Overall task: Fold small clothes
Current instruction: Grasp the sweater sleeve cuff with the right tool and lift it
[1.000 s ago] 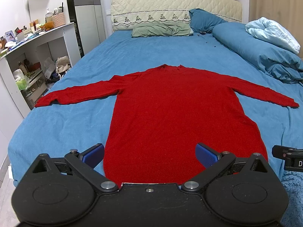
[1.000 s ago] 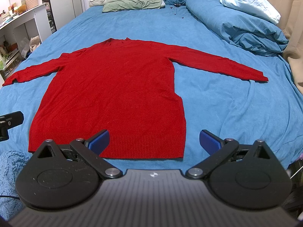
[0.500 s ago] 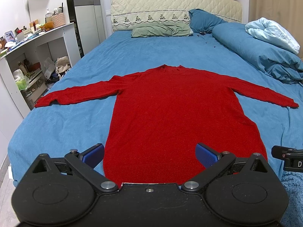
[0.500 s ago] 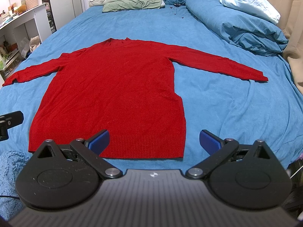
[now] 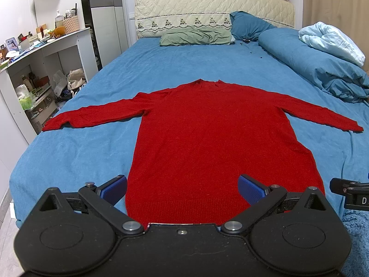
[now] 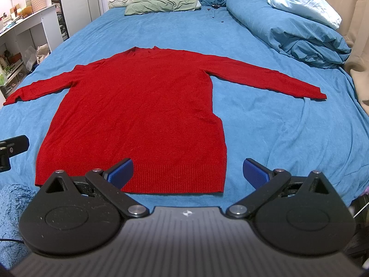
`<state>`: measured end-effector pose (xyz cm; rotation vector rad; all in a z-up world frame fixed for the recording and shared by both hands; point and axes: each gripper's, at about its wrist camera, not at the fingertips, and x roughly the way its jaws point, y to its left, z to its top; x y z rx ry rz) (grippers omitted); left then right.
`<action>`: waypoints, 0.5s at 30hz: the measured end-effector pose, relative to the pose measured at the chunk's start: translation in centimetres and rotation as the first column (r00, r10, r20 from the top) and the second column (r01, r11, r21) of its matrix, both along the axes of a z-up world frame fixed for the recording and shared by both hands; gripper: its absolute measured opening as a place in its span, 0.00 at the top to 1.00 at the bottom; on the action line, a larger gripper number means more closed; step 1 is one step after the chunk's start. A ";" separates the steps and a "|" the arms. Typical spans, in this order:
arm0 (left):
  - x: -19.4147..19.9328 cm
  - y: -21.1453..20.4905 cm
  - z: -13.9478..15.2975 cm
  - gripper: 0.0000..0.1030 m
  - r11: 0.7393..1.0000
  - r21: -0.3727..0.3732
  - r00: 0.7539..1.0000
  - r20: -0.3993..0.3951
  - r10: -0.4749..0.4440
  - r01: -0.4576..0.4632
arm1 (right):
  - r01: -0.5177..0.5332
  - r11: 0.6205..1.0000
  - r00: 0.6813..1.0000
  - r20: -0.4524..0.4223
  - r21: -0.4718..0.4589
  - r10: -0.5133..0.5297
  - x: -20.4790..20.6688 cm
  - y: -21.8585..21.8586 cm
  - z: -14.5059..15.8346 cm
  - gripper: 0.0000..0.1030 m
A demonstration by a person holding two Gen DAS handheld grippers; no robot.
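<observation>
The red sweater (image 5: pixel 214 138) lies flat and face down or up, which cannot be told, on the blue bed (image 5: pixel 92 143), collar toward the headboard and hem toward the cameras. Both sleeves are spread out sideways: the left sleeve (image 5: pixel 92 117) reaches toward the bed's edge, the right sleeve (image 6: pixel 269 80) points toward the rolled duvet (image 6: pixel 288 23). No fold has been made.

The left gripper (image 5: pixel 182 187) hangs over the hem's left portion, jaws wide apart and empty. The right gripper (image 6: pixel 188 169) hangs over the hem's right corner, jaws likewise wide apart and empty. Neither touches the cloth so far as the views show.

Assessment: the step in hand is the first grasp, most likely a sleeve or a side edge.

Recommendations:
- Take each sleeve near the cuff and carry it straight across the body, so the sleeve lies flat on the chest without twisting.
- Pinch only the knit, not the sheet beneath; the bed cover is soft and may come up with it.
- Lift just enough to clear the surface; knitwear stretches and drags.
- Keep both side folds parallel so the later hem-to-collar fold comes out square.

Risk: the left cuff sits close to the bed's edge and may slip over if tugged outward.
</observation>
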<state>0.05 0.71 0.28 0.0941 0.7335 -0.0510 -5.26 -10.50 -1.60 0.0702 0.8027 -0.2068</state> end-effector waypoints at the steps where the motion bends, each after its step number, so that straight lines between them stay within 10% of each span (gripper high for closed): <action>1: 0.0 0.0 0.0 0.00 1.000 0.000 1.000 0.000 0.000 0.000 | 0.000 1.000 1.000 -0.001 0.000 0.000 0.0 0.0 0.0 0.00; 15: 1.9 -2.2 3.5 0.00 0.999 0.015 0.998 0.060 -0.034 0.033 | 0.038 0.999 0.998 0.047 0.030 -0.039 0.4 -2.2 2.5 0.00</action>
